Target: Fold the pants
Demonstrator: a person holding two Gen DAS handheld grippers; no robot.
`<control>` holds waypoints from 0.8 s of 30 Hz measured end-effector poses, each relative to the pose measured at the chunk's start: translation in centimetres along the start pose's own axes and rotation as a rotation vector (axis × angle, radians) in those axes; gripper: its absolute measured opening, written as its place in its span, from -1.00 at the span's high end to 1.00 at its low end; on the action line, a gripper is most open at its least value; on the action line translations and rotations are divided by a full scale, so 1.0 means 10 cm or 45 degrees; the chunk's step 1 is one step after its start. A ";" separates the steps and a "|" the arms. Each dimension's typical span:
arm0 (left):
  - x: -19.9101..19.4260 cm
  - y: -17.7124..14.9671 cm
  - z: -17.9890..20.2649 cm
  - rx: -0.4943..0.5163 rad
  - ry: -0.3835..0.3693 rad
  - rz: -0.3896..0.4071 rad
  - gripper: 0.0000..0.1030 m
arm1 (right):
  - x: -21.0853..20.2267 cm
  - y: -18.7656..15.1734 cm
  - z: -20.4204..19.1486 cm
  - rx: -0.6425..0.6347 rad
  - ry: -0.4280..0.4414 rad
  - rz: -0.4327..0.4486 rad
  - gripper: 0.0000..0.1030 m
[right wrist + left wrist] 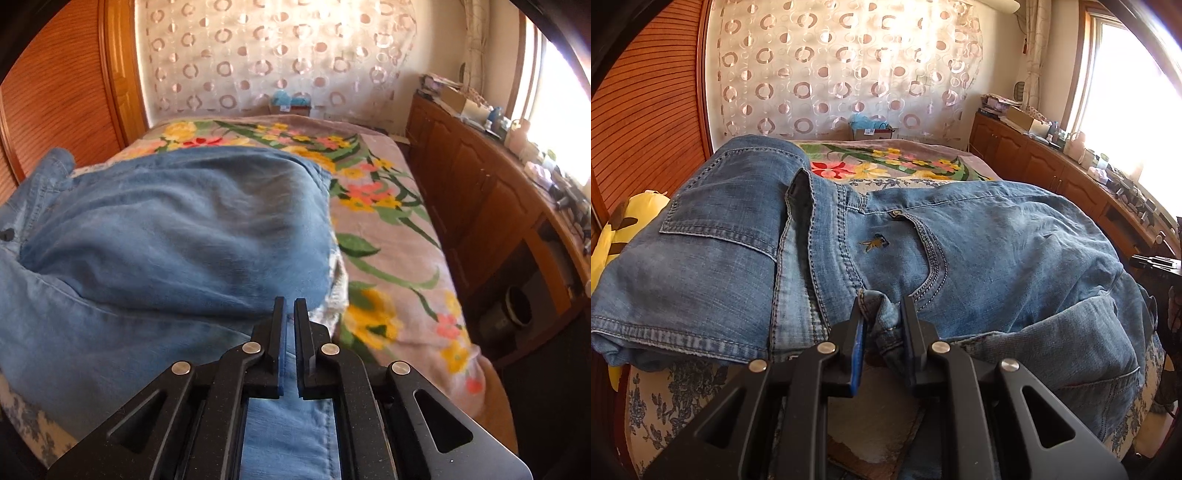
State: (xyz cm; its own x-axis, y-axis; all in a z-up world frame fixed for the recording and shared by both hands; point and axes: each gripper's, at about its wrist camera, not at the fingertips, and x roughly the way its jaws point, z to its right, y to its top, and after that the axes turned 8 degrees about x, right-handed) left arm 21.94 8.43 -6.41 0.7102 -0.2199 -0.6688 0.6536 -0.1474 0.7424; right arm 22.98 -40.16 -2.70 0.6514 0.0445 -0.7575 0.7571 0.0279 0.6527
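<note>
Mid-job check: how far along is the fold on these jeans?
Done: the jeans lie across the bed, one section already doubled over at the back-pocket side. In hand: the left gripper pinches a bunched denim edge; the right gripper is nearly closed over the fabric. Left: flattening and the final folds.

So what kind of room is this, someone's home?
Most likely a home bedroom. The jeans lie on a bed with a flowered blanket, a circle-patterned curtain hangs behind it, and a wooden cabinet cluttered with household items runs under the window.
</note>
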 end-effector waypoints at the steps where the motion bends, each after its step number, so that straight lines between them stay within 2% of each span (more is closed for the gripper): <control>1: 0.00 0.00 0.00 0.000 0.000 0.000 0.70 | -0.01 -0.01 0.05 0.023 0.021 -0.005 0.56; 2: 0.00 0.00 0.00 -0.001 0.000 0.000 0.70 | -0.02 -0.03 0.11 0.041 0.027 0.005 0.36; 4: -0.01 0.00 0.00 0.000 0.001 -0.003 0.70 | -0.04 -0.06 0.22 0.076 0.017 0.016 0.16; 10: -0.01 0.00 0.00 0.002 0.003 -0.003 0.70 | 0.06 -0.26 0.42 0.184 0.081 -0.079 0.06; 14: -0.04 -0.01 0.00 0.007 0.012 -0.004 0.70 | 0.07 -0.34 0.43 0.239 0.142 -0.081 -0.04; 18: -0.04 -0.01 0.00 0.006 0.015 -0.003 0.70 | 0.08 -0.40 0.51 0.348 0.218 -0.093 -0.04; 21: -0.07 -0.03 0.00 0.007 0.019 0.000 0.70 | 0.07 -0.40 0.50 0.372 0.274 -0.087 0.25; 24: -0.10 -0.05 0.02 0.012 0.023 0.004 0.71 | 0.01 -0.37 0.41 0.330 0.300 -0.073 0.83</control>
State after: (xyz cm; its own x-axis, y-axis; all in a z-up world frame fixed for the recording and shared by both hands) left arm 20.88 8.55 -6.14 0.7168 -0.2028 -0.6671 0.6489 -0.1561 0.7447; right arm 20.45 -44.33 -5.32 0.6008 0.2801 -0.7487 0.7994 -0.2161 0.5606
